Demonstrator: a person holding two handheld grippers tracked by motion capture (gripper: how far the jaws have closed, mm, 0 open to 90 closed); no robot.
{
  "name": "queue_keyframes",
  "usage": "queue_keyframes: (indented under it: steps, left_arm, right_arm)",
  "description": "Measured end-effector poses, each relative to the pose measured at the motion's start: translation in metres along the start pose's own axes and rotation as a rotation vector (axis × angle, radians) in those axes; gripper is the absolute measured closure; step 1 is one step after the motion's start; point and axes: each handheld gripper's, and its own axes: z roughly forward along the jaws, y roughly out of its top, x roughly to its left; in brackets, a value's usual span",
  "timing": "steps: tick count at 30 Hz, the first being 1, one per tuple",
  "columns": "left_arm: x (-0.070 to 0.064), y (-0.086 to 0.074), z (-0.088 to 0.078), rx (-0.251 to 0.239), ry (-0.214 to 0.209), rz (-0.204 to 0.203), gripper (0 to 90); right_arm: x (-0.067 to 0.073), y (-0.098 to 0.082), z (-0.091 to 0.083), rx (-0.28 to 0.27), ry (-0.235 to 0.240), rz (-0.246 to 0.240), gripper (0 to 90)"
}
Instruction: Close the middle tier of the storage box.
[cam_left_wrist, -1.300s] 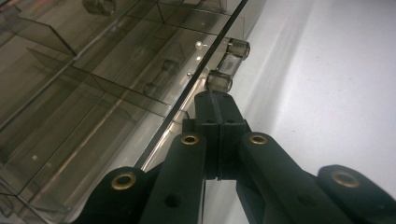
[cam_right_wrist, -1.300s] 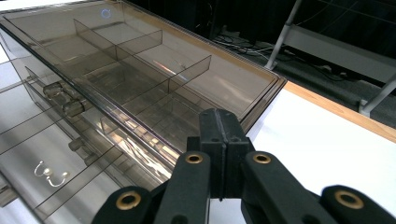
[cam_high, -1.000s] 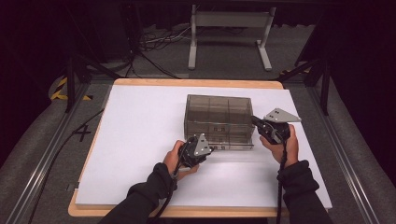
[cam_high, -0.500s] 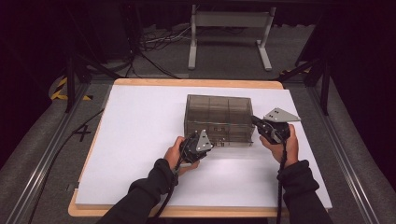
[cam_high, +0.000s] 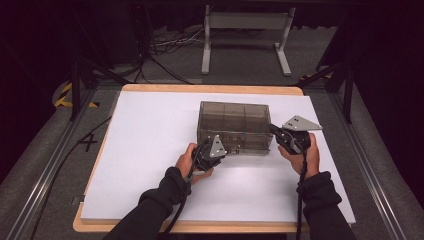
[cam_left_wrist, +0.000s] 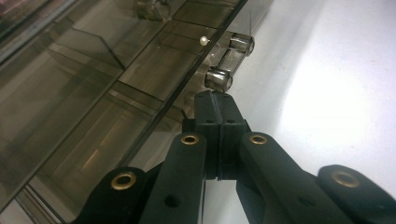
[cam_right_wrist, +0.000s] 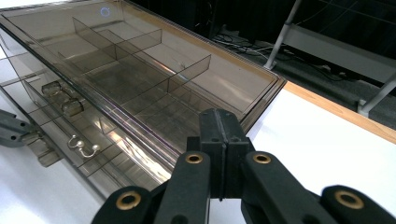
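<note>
On the white board (cam_high: 150, 150) just right of centre stands a smoky clear box (cam_high: 235, 117) with dividers and drawers in its near face. Both tongs are at it, both with jaws pressed together and gripping nothing. The left gripper (cam_high: 220, 150) sits at the near face, its tips just short of a drawer's bar handle (cam_left_wrist: 229, 63), which stands out from the front on two round posts. The right gripper (cam_high: 274, 131) rests by the box's right near corner, its closed tips (cam_right_wrist: 219, 122) close to the wall; whether they touch it I cannot tell.

My reading is that a drawer is about to be opened, with the right side steadying the box. The risks follow from that. Closed jaws cannot take the handle, so a push from the left would only shove the light box far across the smooth board. If the jaws open and close off centre, they may slip off the slick bar. Should the right gripper not bear on the box, a pull could drag the whole box near instead of the drawer.
</note>
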Motion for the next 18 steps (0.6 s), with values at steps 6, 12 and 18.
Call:
queue_keyframes:
  steps: [6, 12, 18]
  left_arm:
    - [0.005, 0.000, 0.002, 0.006, 0.012, -0.005, 90.0]
    - [0.009, 0.000, 0.006, 0.012, 0.010, -0.011, 90.0]
    - [0.014, 0.003, 0.007, 0.014, 0.019, -0.016, 90.0]
  right_arm:
    - [0.000, 0.000, 0.000, 0.001, -0.002, -0.001, 90.0]
    - [0.000, 0.000, 0.000, 0.001, -0.003, -0.002, 90.0]
    - [0.001, 0.000, 0.000, 0.001, -0.004, -0.003, 90.0]
